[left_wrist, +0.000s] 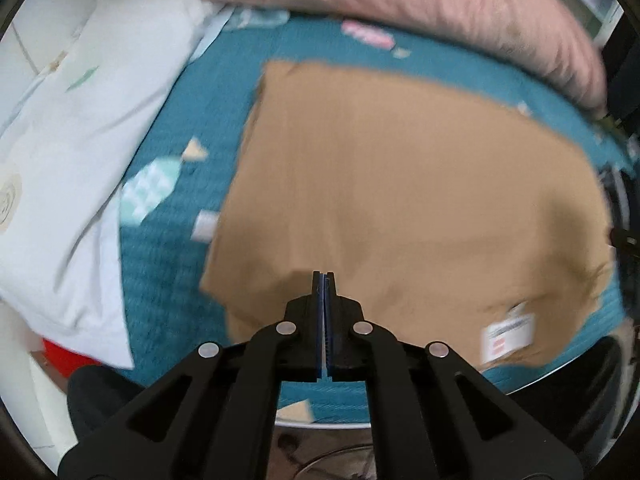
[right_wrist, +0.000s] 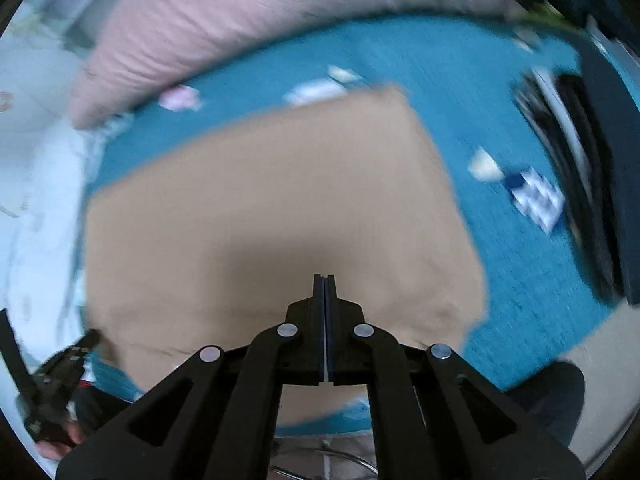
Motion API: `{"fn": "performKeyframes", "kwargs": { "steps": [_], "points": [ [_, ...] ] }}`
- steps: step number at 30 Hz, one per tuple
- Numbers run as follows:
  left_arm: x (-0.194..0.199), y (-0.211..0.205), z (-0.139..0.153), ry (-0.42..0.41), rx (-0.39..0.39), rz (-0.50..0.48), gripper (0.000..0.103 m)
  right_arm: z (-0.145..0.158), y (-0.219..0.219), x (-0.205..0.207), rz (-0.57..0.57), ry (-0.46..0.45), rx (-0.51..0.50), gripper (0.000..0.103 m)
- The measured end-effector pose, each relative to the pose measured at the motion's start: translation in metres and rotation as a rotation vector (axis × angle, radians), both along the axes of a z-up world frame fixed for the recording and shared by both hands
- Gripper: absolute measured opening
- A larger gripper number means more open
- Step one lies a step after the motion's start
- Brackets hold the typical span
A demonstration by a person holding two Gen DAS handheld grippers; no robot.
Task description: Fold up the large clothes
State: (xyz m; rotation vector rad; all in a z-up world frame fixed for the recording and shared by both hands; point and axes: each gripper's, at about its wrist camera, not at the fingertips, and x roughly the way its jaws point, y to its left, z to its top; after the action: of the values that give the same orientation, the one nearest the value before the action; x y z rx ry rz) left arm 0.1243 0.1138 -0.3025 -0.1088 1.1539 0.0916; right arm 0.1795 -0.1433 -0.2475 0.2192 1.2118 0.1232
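White label (left_wrist: 508, 336) on tan garment (left_wrist: 400, 184) — print blurred, unreadable.

**Where things lie**

The garment (left_wrist: 400, 208) lies flat on the bedspread (left_wrist: 176, 288), straight ahead of and below both my grippers. My left gripper (left_wrist: 324, 276) hangs over its near left part, my right gripper (right_wrist: 324, 278) over its near middle in the right view. Behind the garment, at the bed's far side, lies a quilt (left_wrist: 420, 12), stretching across the whole width. Left of the garment, with a strip of bedspread between, lies a pillow (left_wrist: 80, 140), its far corner just beside the quilt's left end. A label (left_wrist: 508, 336) sits on the garment's near right corner. In the right view my left gripper shows at the lower left, beside the garment's near left edge.
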Motion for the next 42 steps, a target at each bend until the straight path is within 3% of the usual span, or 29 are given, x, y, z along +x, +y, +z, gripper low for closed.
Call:
{"fn": "performKeyframes", "kwargs": {
  "steps": [6,8,11,15,23,25,28,31,36,39,42],
  "points": [
    [0.039,-0.037,0.013,-0.042,-0.029,-0.076,0.003,-0.016,0.065,0.021,0.118,0.010,0.044,0.001],
    [0.057,-0.050,0.003,-0.028,-0.043,-0.102,0.003,-0.032,0.086,0.030,0.140,0.043,0.058,0.001],
    [0.077,-0.052,-0.020,0.003,-0.045,-0.114,0.003,-0.052,0.080,0.031,0.147,0.089,0.042,0.001],
    [0.080,-0.037,-0.030,-0.001,-0.091,-0.107,0.002,-0.058,0.050,0.033,0.125,0.107,0.056,0.000],
    [0.073,0.043,-0.025,0.000,0.014,0.046,0.002,-0.047,-0.056,0.048,-0.038,0.096,-0.034,0.000],
    [0.077,0.065,-0.032,0.020,0.016,0.100,0.002,-0.052,-0.076,0.052,-0.091,0.104,-0.042,0.000],
    [0.086,0.079,-0.053,0.099,0.095,0.149,0.002,-0.073,-0.080,0.056,-0.102,0.148,-0.040,0.000],
    [0.082,0.084,-0.036,0.069,0.057,0.160,0.003,-0.058,-0.074,0.057,-0.107,0.128,-0.087,0.001],
    [0.080,0.082,0.010,-0.035,0.051,0.137,0.003,-0.006,-0.061,0.058,-0.077,0.020,-0.031,0.001],
    [0.094,0.064,0.033,-0.076,0.021,0.071,0.003,0.013,-0.040,0.069,-0.021,-0.028,0.004,0.001],
    [0.119,0.032,0.042,-0.091,-0.031,0.018,0.003,0.012,-0.008,0.090,0.011,-0.036,0.014,0.001]
  ]
}}
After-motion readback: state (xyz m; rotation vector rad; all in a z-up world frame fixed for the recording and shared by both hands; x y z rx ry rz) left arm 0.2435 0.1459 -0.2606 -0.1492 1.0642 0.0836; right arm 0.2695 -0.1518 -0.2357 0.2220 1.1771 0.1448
